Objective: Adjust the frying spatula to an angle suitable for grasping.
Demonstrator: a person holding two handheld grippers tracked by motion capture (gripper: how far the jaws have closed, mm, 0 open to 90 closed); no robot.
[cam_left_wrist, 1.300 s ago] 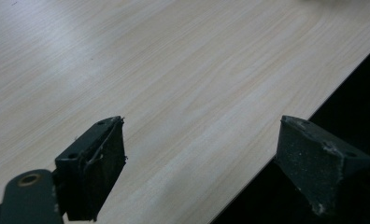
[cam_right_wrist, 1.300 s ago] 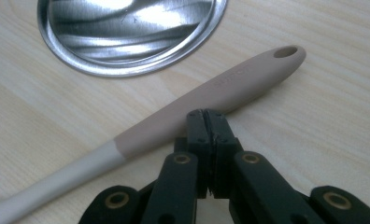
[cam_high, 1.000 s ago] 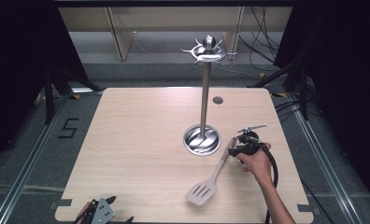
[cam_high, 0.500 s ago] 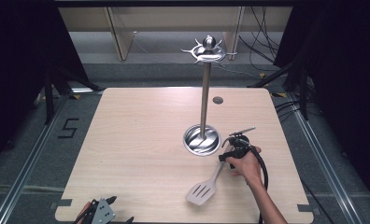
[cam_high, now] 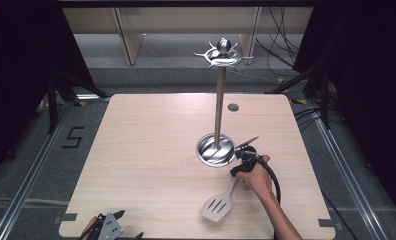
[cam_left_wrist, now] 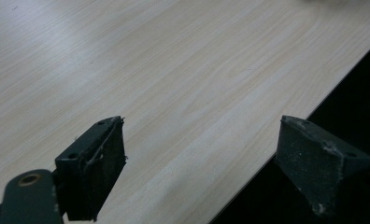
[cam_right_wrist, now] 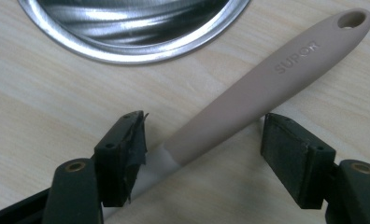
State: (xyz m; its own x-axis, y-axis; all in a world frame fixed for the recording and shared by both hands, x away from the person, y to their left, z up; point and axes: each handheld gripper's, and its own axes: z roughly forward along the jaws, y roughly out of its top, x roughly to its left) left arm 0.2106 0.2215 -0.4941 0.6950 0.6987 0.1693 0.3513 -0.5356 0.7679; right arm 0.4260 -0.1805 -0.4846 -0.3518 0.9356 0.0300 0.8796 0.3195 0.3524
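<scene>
**Fingers straddle the spatula handle**

Fingers point(cam_right_wrist: 122, 154) of the right gripper point(cam_right_wrist: 202, 156) stand released on either side of the spatula point(cam_right_wrist: 267, 86) handle — not clamping it. It lies flat on the tabletop point(cam_high: 146, 145) beside the stand point(cam_high: 216, 149). Left gripper point(cam_left_wrist: 199, 163) — spread wide at the tabletop's near edge.

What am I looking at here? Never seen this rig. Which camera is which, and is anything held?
No robot: a person holds a two-jaw gripper in each hand at a wooden table. The high view looks down from above; the other two cameras ride on the grippers. On the table stand a steel utensil stand and a slotted spatula. The right gripper is open, its jaws on either side of the spatula's handle, not closed on it. The left gripper is open over bare wood at the table's near edge. Nothing is held.
</scene>
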